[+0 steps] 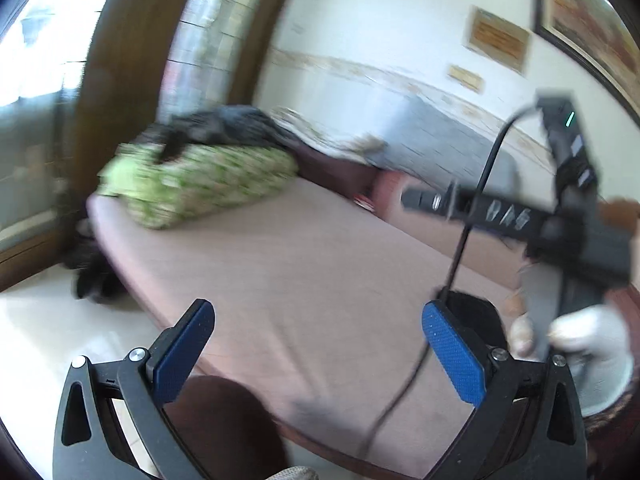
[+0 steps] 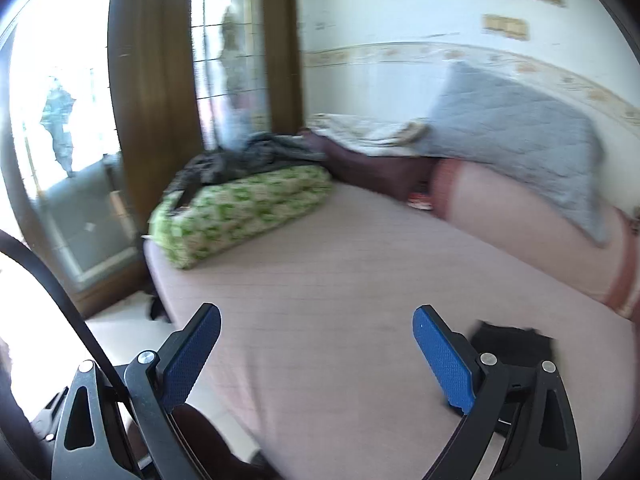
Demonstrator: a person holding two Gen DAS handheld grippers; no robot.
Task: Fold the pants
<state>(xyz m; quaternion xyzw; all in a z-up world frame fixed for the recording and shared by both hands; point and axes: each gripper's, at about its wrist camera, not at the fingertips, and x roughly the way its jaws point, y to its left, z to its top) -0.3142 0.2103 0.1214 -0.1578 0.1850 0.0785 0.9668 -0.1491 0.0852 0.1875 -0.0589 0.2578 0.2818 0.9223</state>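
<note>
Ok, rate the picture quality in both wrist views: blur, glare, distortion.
Left wrist view: heavy motion blur smears the green pillow and the right gripper; the window is blown out. Right wrist view: milder blur, window glare again, fisheye bends the bed edges; blue fingers stay sharp.

- My left gripper (image 1: pixel 318 354) has a matte black frame with triangular cut-outs in its outer arms.
- Its two pads (image 1: pixel 454 354) are bright blue, long and rounded, with a fine dotted texture.
- Silver screws (image 1: pixel 136 354) sit at the linkage joints behind each pad.
- My right gripper (image 2: pixel 316 356) is the same build: black frame, blue textured pads (image 2: pixel 444 360), silver screws (image 2: pixel 146 357).
- A thin black cable (image 1: pixel 460 248) runs up beyond my left gripper's right pad.
- To the right of that pad, my hand (image 1: pixel 592 344) wears a white glove; bare fingertips (image 1: pixel 522 332) show beside it.
- A black cable (image 2: pixel 60 292) arcs past the left side of my right gripper.
</note>
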